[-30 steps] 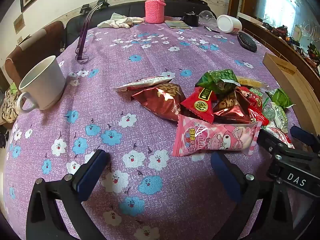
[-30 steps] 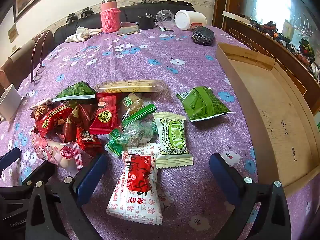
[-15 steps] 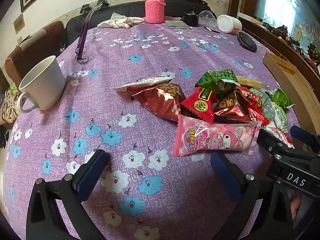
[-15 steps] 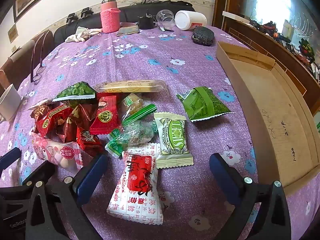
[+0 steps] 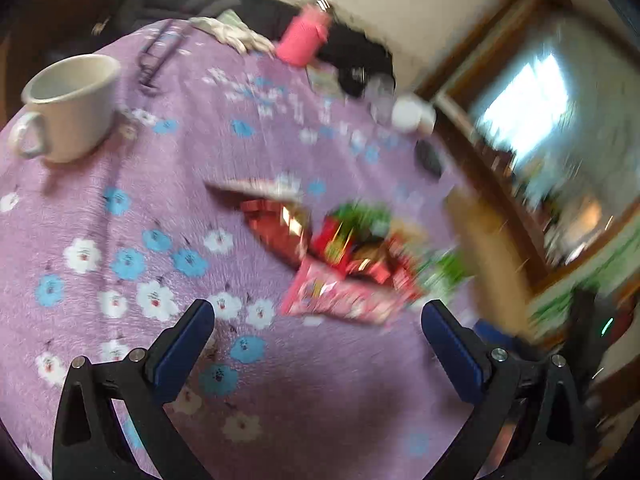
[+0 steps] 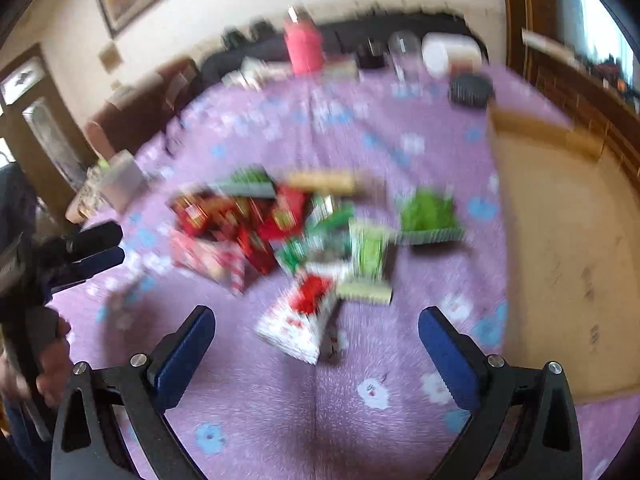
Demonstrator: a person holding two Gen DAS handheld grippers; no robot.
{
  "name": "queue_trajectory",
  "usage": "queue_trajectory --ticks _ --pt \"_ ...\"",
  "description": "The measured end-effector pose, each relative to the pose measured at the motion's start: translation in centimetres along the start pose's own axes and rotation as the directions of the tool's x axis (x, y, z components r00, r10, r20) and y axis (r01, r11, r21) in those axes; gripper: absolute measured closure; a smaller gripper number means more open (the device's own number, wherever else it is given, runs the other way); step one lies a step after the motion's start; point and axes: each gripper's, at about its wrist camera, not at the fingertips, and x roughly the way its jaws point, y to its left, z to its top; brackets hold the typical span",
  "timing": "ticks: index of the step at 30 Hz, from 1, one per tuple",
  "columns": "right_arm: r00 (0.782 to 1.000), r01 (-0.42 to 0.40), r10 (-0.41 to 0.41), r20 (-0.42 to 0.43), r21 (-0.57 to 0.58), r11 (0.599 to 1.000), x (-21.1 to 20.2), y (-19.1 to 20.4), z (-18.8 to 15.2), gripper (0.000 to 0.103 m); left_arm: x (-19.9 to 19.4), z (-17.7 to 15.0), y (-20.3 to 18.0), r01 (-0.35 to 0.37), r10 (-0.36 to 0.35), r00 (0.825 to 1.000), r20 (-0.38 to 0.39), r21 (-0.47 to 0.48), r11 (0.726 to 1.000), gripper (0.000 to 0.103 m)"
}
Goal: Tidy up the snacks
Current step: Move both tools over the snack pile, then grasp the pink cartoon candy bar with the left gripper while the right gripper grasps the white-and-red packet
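Note:
Both views are motion-blurred. A heap of snack packets lies on the purple flowered cloth: a pink packet (image 5: 340,300), dark red ones (image 5: 280,228) and a green one (image 5: 360,216). My left gripper (image 5: 316,320) stands open above the cloth, short of the pink packet, holding nothing. In the right wrist view, a white-and-red packet (image 6: 304,320) lies nearest, with a pale green packet (image 6: 368,256), a green packet (image 6: 428,216) and red packets (image 6: 256,224) beyond. My right gripper (image 6: 314,322) is open and empty, raised above the white-and-red packet. The left gripper (image 6: 96,248) shows at the left edge.
A shallow cardboard tray (image 6: 560,248) lies right of the heap. A white mug (image 5: 72,104) stands at far left. A pink-sleeved bottle (image 6: 304,48), a white jar (image 6: 448,56) and a dark pouch (image 6: 470,90) sit at the far end. A hand (image 6: 52,364) holds the left gripper's handle.
Both grippers have lifted and pulled back from the heap, so the packets look smaller and farther. The left view has tilted and swung. Both stay open. The packets have not moved.

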Motion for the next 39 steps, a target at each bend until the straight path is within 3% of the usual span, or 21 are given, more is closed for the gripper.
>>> queue_trajectory --ticks 2,5,7,9,11,13,16,17,19,22,23,24,26,28,31,36,39 --pt "0.995 -0.056 0.054 0.088 0.019 0.998 -3.1 0.0 0.8 0.0 -2.5 1.1 -0.8 -0.034 0.031 0.997 0.075 0.036 0.999 0.0" --pt "0.971 -0.152 0.133 0.197 0.083 0.985 -7.4 -0.8 2.3 0.0 -7.7 2.6 -3.4 -0.036 0.005 0.976 0.217 0.14 0.99 0.0" --pt "0.953 -0.203 0.169 0.251 0.119 0.972 -10.1 -1.0 3.5 0.002 -11.5 3.8 -5.4 -0.027 -0.05 0.946 0.321 0.232 0.972 0.0" --pt "0.941 -0.238 0.194 0.278 0.134 0.962 -12.0 -1.0 4.6 0.01 -14.5 5.0 -6.3 -0.013 -0.104 0.916 0.388 0.285 0.958 0.0" --pt "0.94 -0.227 0.182 0.29 0.132 0.965 -14.2 -0.8 5.7 0.015 -16.5 6.4 -6.4 0.011 -0.143 0.896 0.421 0.3 0.954 0.0" --pt "0.939 -0.223 0.18 0.292 0.12 0.967 -15.9 -0.6 6.7 0.015 -18.2 8.0 -6.6 0.018 -0.146 0.898 0.415 0.297 0.955 0.0" --pt "0.94 -0.203 0.179 0.292 0.054 0.978 -18.1 0.5 7.4 0.015 -20.5 9.5 -6.9 -0.014 -0.16 0.896 0.415 0.387 0.922 0.0" --pt "0.939 -0.2 0.178 0.293 0.044 0.979 -18.3 0.7 7.1 0.015 -20.5 9.4 -7.1 -0.048 -0.143 0.906 0.4 0.431 0.901 0.0" --pt "0.95 -0.203 0.189 0.248 0.032 0.979 -17.1 1.0 6.3 0.015 -19.5 8.0 -7.3 -0.051 -0.142 0.923 0.358 0.478 0.877 0.0" --pt "0.975 -0.203 0.194 0.105 0.089 0.975 -12.1 0.6 4.5 0.015 -15.0 4.9 -7.3 -0.043 -0.111 0.961 0.254 0.533 0.845 0.0" --pt "0.979 -0.198 0.191 0.065 0.112 0.974 -10.5 0.4 4.1 0.019 -12.9 3.7 -7.4 -0.055 -0.084 0.972 0.221 0.557 0.829 0.0" --pt "0.982 -0.189 0.189 0.013 0.142 0.972 -8.5 0.2 3.4 0.033 -10.7 2.5 -7.6 -0.05 -0.065 0.983 0.173 0.586 0.809 0.004" --pt "0.979 -0.177 0.192 -0.074 0.174 0.969 -5.5 -0.1 2.5 0.04 -7.3 0.9 -7.9 -0.051 -0.03 0.993 0.118 0.628 0.777 0.021" --pt "0.974 -0.165 0.192 -0.118 0.206 0.965 -3.3 -0.6 2.0 0.04 -3.9 -0.6 -7.9 -0.029 -0.002 0.999 0.046 0.666 0.745 0.037" --pt "0.974 -0.129 0.168 -0.152 0.235 0.963 -1.4 -1.4 1.8 0.04 -1.5 -1.9 -8.0 0.029 -0.006 0.999 -0.037 0.689 0.724 0.038" --pt "0.966 -0.112 0.17 -0.193 0.278 0.954 0.8 -2.2 2.1 0.04 1.1 -2.2 -8.0 0.134 -0.033 0.989 -0.148 0.755 0.642 0.038" --pt "0.963 -0.098 0.162 -0.218 0.276 0.956 2.2 -1.8 2.2 0.04 2.8 -2.8 -8.3 0.136 0.029 0.982 -0.188 0.798 0.587 0.038"
